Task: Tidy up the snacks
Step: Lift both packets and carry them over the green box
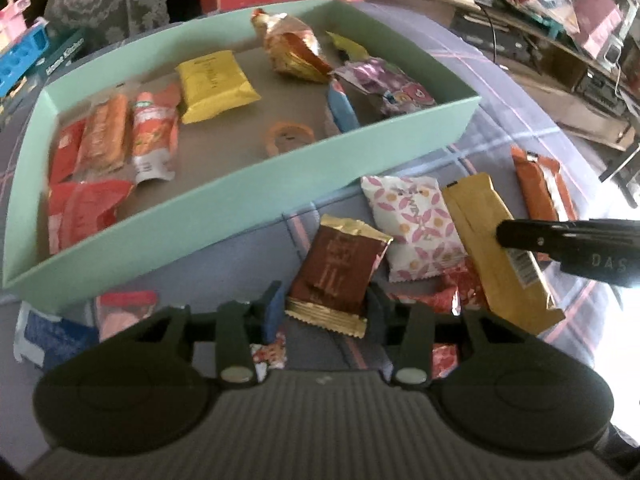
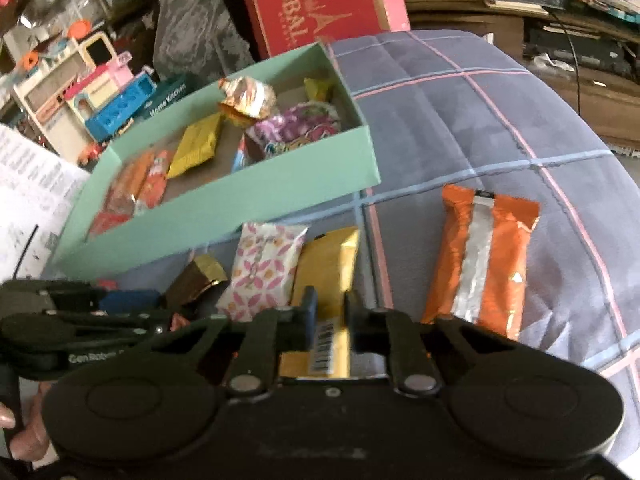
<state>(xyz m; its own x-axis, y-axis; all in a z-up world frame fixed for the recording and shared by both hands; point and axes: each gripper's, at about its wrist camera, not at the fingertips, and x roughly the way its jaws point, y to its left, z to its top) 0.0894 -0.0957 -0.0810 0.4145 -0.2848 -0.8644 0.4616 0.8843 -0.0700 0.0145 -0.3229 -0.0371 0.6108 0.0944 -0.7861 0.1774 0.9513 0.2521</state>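
A mint green box [image 1: 224, 216] [image 2: 240, 208] on a grey checked cloth holds several snack packets. My left gripper [image 1: 326, 304] is shut on a brown and gold packet [image 1: 338, 270], held in front of the box's near wall. My right gripper [image 2: 328, 308] is shut on a long gold packet [image 2: 328, 264], which also shows in the left wrist view [image 1: 488, 236] with the right gripper's tip [image 1: 560, 240] on it. A white packet with pink flowers [image 1: 412, 224] [image 2: 264, 268] lies between them. An orange packet [image 1: 540, 188] [image 2: 484, 264] lies to the right.
Red packets [image 1: 444, 296] and a blue and white packet [image 1: 52, 332] lie on the cloth near the left gripper. A red carton [image 2: 320, 4] stands behind the box. Toys [image 2: 80, 92] crowd the far left. Cluttered shelves [image 1: 560, 40] are at the right.
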